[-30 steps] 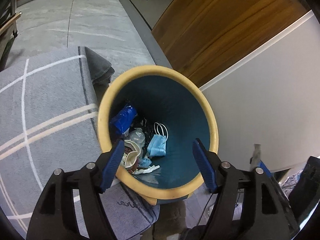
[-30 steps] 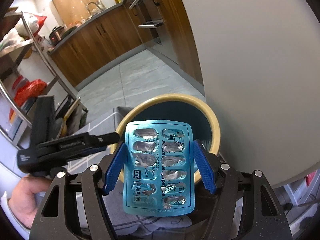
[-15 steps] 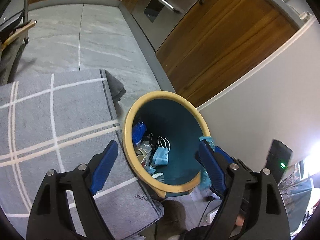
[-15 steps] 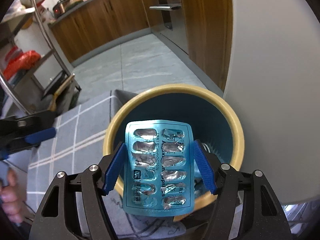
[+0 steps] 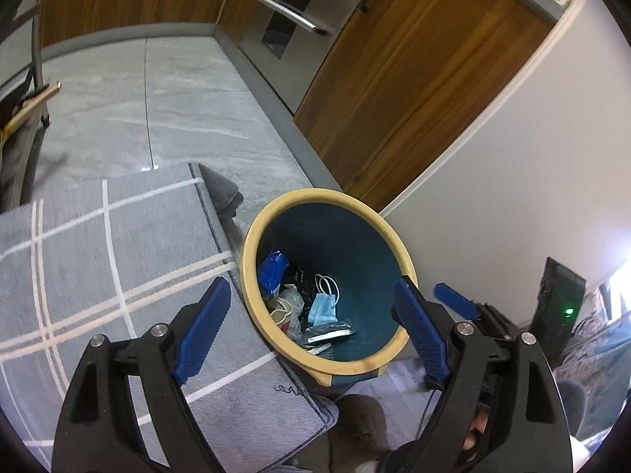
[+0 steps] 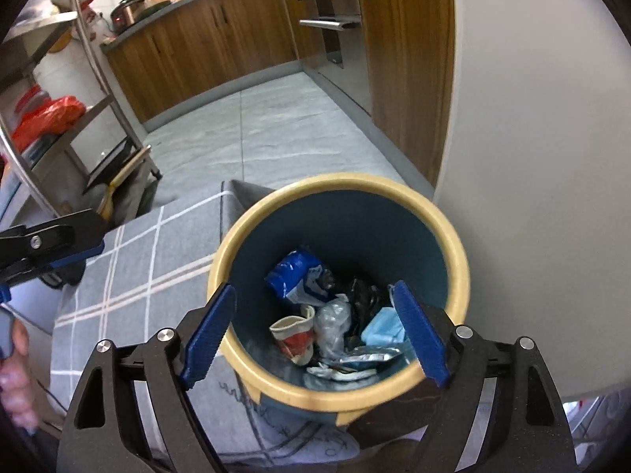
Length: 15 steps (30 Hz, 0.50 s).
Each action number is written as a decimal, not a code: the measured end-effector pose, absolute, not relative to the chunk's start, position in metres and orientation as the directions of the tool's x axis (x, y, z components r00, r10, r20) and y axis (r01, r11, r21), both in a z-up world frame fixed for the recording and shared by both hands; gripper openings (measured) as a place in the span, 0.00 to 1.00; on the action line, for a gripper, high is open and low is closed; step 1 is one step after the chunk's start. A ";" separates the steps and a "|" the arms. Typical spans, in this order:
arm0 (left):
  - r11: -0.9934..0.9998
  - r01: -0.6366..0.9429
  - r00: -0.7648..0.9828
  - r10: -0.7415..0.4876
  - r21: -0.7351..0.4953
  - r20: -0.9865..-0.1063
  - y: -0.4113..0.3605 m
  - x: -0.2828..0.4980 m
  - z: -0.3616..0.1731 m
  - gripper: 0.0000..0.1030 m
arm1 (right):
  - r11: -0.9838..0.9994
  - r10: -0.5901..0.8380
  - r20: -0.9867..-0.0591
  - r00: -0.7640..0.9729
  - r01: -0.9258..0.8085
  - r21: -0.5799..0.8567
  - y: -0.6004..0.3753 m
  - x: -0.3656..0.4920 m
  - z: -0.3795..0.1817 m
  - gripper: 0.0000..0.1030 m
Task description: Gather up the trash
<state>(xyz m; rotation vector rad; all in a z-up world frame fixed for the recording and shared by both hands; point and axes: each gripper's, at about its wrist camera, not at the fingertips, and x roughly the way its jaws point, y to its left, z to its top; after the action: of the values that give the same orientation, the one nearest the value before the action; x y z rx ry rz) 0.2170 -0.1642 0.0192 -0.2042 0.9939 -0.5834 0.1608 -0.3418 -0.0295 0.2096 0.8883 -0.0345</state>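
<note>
Over the bin, my right gripper hangs wide and empty; blister pack lies inside on the trash. My left gripper spread wide too, holding nothing.

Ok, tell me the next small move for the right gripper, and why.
Probably lift the right gripper up and back from the bin. Its fingers are spread with nothing between them, and a silver blister pack lies inside the bin on top of the other trash, beside the blue face mask. With this drop apparently done, it is free to fetch another piece.
</note>
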 end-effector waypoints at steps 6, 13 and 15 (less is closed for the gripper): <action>0.848 0.412 0.489 -0.514 -0.333 -0.705 -0.162 0.196 0.035 0.88 | 0.983 0.013 -0.748 0.664 0.127 0.130 -0.352 0.133 -0.012 0.89; 0.879 0.404 0.590 -0.461 -0.252 -0.663 -0.151 0.168 0.053 0.94 | 0.993 -0.025 -0.725 0.688 0.102 0.062 -0.353 0.099 -0.001 0.92; 0.886 0.404 0.613 -0.447 -0.228 -0.652 -0.150 0.159 0.054 0.94 | 0.994 -0.033 -0.718 0.696 0.099 0.050 -0.354 0.088 0.001 0.93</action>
<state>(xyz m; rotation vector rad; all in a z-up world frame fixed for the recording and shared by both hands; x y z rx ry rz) 0.1585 -0.1501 0.0539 -0.0603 0.7680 -0.4910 0.0881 -0.3539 0.0012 0.0875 0.7983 -0.0740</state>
